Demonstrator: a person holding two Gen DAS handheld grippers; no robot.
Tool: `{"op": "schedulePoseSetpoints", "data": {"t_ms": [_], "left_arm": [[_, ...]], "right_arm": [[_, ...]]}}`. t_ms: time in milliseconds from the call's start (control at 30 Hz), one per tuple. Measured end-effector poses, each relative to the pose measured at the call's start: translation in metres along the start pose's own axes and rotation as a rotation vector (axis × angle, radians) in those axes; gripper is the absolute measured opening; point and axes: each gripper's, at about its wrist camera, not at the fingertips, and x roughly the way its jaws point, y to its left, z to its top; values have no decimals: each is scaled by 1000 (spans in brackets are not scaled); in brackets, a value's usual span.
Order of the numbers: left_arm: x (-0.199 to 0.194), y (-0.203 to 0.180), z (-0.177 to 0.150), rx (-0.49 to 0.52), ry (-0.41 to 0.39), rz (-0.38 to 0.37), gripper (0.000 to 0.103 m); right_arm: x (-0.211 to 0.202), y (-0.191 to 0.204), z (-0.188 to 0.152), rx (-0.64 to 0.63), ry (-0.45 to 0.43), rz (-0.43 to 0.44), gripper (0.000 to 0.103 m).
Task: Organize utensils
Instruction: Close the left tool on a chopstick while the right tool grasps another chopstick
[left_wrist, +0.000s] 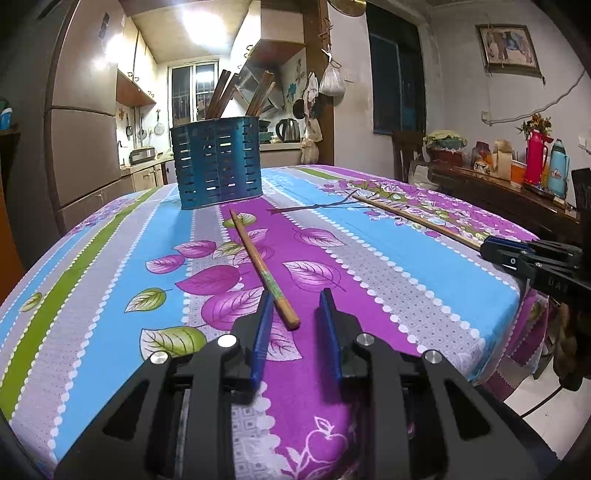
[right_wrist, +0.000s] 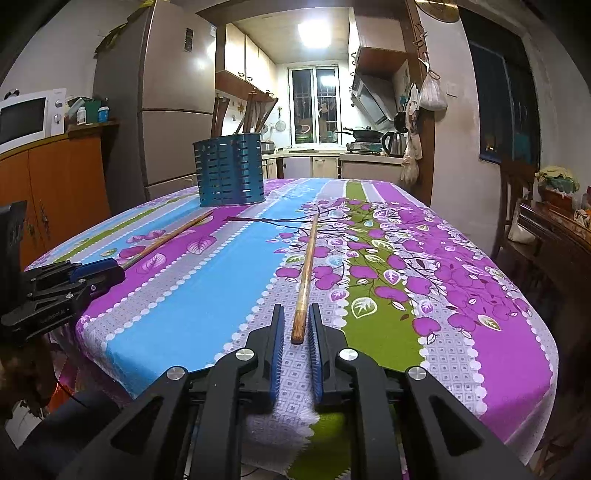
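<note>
Wooden chopsticks lie loose on the counter (left_wrist: 424, 280), one (left_wrist: 264, 266) (right_wrist: 304, 280) between the parted fingers of each released claw (left_wrist: 297, 301) (right_wrist: 297, 315), the holder (left_wrist: 218, 162) ahead, apparently their destination.

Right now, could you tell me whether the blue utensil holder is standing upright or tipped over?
Upright: the blue utensil holder sits flat on the tablecloth, chopsticks poking out of its open top.

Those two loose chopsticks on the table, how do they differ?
The left chopstick has a green printed band; the right chopstick looks plain. The left one's end lies between wide-open left tongs, nearer one finger; the right one's end sits centred in the narrower right tongs. Both are wooden, flat on the tablecloth.
</note>
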Motion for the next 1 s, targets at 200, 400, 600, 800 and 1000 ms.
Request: {"op": "schedulePoseSetpoints", "data": {"t_ms": [200,400,600,800,1000], "left_arm": [[-1,3,-1,-26,-10,6,10],[-3,5,-1,-38,-8,1,8],[-11,4,7,-37,-34,-13,5],[-33,3,30,-19,-115,-18,5],[-45,1,58,24,-204,-12,5]], "right_arm": [[-3,2,-4,5,-16,-8,9],[-4,2,-4,17,-30,-11,8],[-17,2,7,6,-64,-18,8],[-39,5,36,-30,-134,-25,8],[-54,11,71,-92,-217,-22,8]]}}
